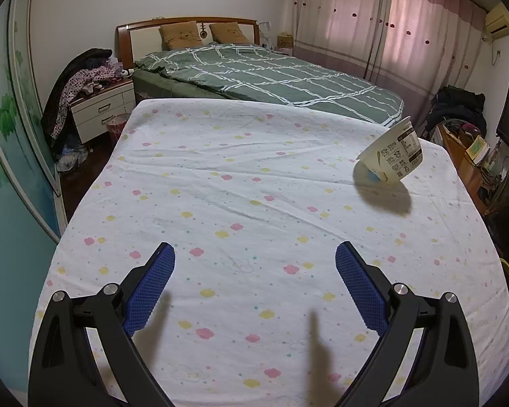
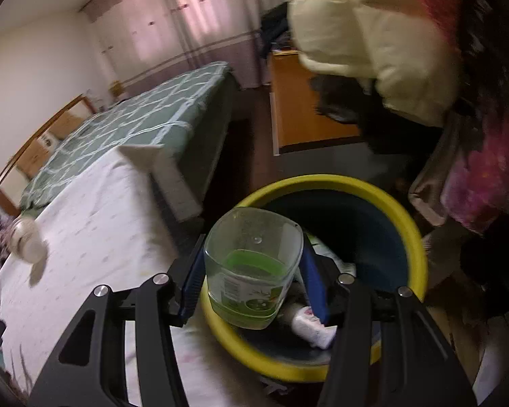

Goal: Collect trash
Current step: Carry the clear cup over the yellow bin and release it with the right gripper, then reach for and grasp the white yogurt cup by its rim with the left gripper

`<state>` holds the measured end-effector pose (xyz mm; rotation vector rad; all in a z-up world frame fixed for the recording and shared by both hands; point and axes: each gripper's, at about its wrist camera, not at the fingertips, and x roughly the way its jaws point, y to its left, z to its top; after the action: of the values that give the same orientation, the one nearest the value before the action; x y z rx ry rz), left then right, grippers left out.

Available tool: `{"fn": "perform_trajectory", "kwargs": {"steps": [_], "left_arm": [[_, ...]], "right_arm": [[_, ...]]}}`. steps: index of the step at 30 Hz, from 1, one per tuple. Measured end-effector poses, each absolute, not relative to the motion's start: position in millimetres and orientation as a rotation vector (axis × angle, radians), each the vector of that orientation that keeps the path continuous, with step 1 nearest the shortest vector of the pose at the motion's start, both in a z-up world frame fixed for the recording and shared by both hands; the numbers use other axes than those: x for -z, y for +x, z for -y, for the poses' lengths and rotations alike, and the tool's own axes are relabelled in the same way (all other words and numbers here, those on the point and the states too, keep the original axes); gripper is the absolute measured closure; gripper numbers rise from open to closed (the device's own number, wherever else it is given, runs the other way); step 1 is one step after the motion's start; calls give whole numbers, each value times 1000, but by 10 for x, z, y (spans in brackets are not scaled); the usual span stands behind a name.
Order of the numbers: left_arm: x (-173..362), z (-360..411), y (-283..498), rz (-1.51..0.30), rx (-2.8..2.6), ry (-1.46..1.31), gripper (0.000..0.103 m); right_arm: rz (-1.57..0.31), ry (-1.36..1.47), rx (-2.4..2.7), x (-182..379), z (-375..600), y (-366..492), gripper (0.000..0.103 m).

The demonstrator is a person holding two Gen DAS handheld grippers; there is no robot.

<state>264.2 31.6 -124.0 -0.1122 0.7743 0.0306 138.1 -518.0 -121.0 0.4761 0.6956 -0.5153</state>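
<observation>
Right-wrist view only: clear cup (image 2: 252, 268) over yellow-rimmed bin (image 2: 415, 234)

yellow-rimmed bin (image 2: 414, 237), green-labelled clear cup (image 2: 254, 264)

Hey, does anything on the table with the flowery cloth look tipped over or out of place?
Yes. The paper cup is tipped on its side near the far right edge of the flowery tablecloth, its base facing the camera. Nothing looks spilled around it.

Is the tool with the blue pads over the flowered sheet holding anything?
No, the left gripper hangs wide open above the flowered sheet, with nothing between its blue pads.
</observation>
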Motion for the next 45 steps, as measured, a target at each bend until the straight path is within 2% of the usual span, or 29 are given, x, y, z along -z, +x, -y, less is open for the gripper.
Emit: {"fn": "perform_trajectory", "kwargs": {"steps": [2,3,5,22,27,34,45], "left_arm": [[1238,-312,2646,-774,-31,-112,9],[1238,-312,2646,-774,-31,-111,9],[1239,-310,2647,-775,-31,-110,9],[1198,116,2708,-821,36,-15,9],[1092,537,2953,-875,139,-49,9],[887,1132,3507,-843,68,-54,8],[1014,1307,4141,-949,-72,-137,8]], "right_arm": [[-702,491,549,1266,5261,1386,51],[-698,499,567,1284,5292,1371,39],[-671,510,600,1299,5310,1314,25],[-628,291,512,1144,4715,1415,21],[-639,346,478,1178,4782,1419,21],[-637,377,433,1183,4793,1420,21],[-633,415,365,1194,4827,1431,21]]}}
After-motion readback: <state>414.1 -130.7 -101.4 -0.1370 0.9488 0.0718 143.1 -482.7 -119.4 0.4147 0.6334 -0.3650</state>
